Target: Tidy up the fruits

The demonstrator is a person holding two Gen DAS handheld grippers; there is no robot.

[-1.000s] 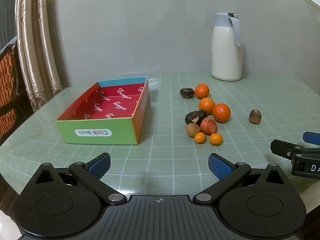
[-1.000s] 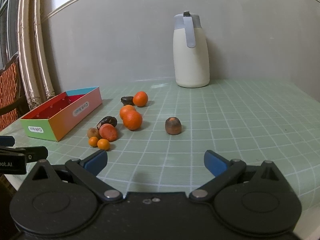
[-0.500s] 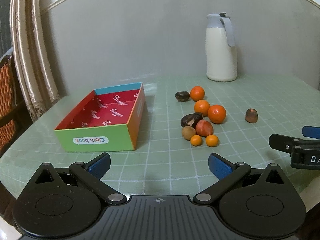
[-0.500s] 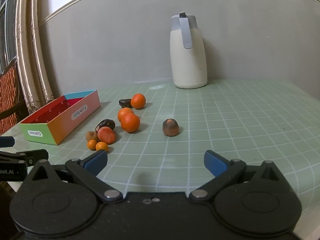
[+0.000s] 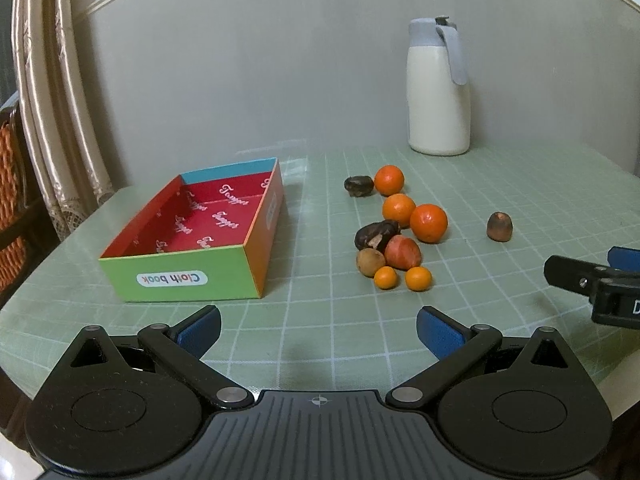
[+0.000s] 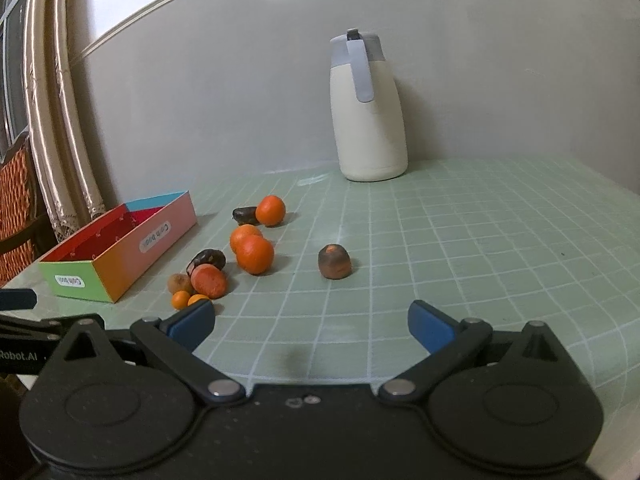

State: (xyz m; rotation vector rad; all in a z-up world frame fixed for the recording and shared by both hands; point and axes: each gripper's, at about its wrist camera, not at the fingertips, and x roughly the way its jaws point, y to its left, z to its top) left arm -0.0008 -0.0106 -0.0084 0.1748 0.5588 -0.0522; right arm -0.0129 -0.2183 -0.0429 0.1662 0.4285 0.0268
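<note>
An open colourful box (image 5: 200, 236) with a red inside stands at the left of the green grid table; it also shows in the right wrist view (image 6: 120, 256). To its right lies a cluster of fruits: three oranges (image 5: 428, 223) (image 6: 255, 254), a red fruit (image 5: 403, 253), two small kumquats (image 5: 418, 279), dark chestnuts (image 5: 374, 234) and a brown round fruit (image 5: 370, 262). A lone brown nut (image 5: 499, 227) (image 6: 334, 262) lies apart at the right. My left gripper (image 5: 318, 326) is open and empty, short of the box and cluster. My right gripper (image 6: 310, 322) is open and empty, short of the lone nut.
A white thermos jug (image 5: 438, 88) (image 6: 366, 108) stands at the back near the grey wall. Curtains (image 5: 60, 100) and a chair (image 5: 12, 184) are at the far left. The table's rounded edge runs close under both grippers.
Both grippers have drawn slightly nearer to the fruits and tilted, shifting the view. Both stay open. Nothing on the table has moved.
</note>
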